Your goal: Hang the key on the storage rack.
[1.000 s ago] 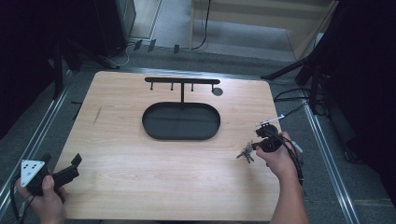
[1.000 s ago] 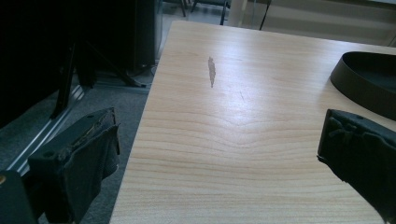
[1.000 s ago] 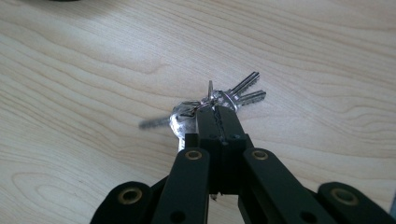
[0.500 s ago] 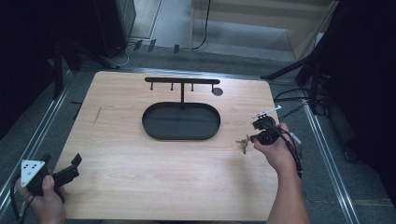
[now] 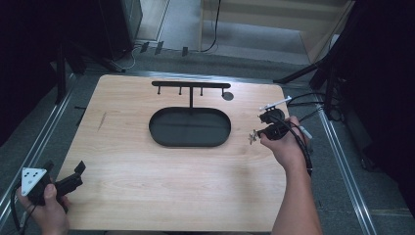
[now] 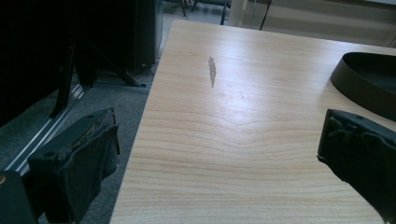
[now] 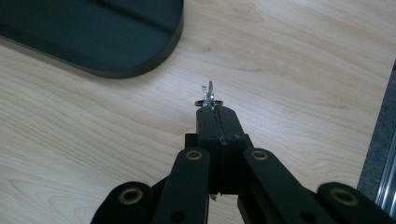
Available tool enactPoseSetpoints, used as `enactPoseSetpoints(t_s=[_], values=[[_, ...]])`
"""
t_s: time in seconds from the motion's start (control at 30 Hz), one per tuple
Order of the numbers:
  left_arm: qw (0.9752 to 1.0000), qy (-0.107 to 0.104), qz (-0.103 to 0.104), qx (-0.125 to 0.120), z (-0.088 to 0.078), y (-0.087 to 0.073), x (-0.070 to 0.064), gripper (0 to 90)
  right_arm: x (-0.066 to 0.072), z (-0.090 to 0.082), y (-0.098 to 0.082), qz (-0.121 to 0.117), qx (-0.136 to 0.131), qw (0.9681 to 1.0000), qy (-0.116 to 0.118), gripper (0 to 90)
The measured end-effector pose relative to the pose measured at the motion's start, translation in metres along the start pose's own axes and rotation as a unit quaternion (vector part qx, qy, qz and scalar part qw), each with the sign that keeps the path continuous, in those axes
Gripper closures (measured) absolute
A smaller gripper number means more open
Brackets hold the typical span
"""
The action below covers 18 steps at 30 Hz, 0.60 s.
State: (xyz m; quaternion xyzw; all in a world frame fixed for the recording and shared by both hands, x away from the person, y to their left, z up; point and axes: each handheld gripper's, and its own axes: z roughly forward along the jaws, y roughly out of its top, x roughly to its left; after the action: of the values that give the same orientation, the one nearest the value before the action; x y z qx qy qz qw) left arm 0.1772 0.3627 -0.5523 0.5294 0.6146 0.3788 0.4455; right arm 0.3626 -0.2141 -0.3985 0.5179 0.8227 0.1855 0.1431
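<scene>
Writing first: we find none to read anywhere, no brand, no label, just three dark dots on the grey three-cornered plate (image 5: pixel 30 178) topping the left gripper (image 5: pixel 74 175).

Far left now, and our left gripper sits low at the near-left corner of the table (image 5: pixel 147 196), its jaws standing wide apart with nothing between them; in the left gripper view one jaw hangs past the table edge over grey carpet (image 6: pixel 107 98). A short dark scuff (image 6: pixel 212 71) marks the pale wood ahead of it.

Moving to the middle, we see a black oval tray (image 5: pixel 190 127) with a thin post rising from it to a crossbar with small hooks (image 5: pixel 191 84). A dark round spot (image 5: pixel 227 95) shows on the wood beside the bar's right end.

Over on the right, our right gripper (image 5: pixel 255 135) is clamped tight on a bunch of keys (image 7: pixel 208 94), pinching the ring so the keys poke out past the tips. They hang above the wood just right of the tray, not touching it.

Around us: light woodgrain, metal rails (image 5: pixel 342 166) along both sides, cables (image 5: pixel 303 98) at the right, dark stands and pale floor beyond.
</scene>
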Motion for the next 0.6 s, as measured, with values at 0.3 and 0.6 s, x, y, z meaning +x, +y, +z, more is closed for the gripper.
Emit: enactPoseSetpoints(t_s=[0.3, 0.6], values=[[1.0000, 0.000, -0.001, 0.000, 0.000, 0.000, 0.000, 0.0, 0.016, -0.014, 0.027, 0.001, -0.011, 0.9999, 0.006, 90.0], [1.0000, -0.001, -0.002, 0.000, 0.000, 0.000, 0.000, 0.0, 0.034, -0.025, 0.054, 0.011, -0.019, 0.9998, 0.002, 90.0]])
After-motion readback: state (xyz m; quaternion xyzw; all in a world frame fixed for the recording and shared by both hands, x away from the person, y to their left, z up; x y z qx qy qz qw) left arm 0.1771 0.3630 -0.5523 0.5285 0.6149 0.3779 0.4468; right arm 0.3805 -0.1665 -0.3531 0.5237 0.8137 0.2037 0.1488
